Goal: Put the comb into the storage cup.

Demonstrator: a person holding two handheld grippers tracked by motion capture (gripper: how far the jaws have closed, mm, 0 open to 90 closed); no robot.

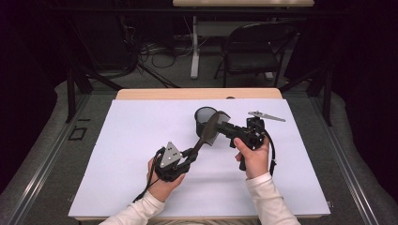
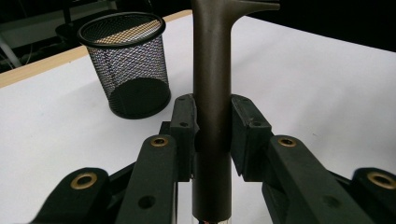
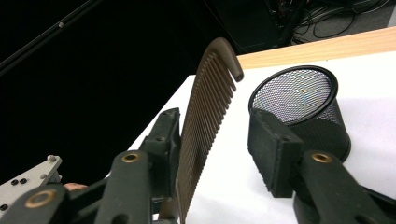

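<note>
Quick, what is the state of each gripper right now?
Left gripper: closed on the handle of the comb.
Right gripper: open around the comb's teeth; one pad is beside them, the other is apart.

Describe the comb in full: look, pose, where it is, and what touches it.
The comb is dark brown, matte and plastic-looking, with a long straight handle and a broad head of fine, close-set teeth under a curved spine. It is held off the white table, slanting from the left claw, shut on its handle, up toward the black mesh cup. The right claw straddles the toothed head: one pad lies against the teeth, the other stands clear.
</note>
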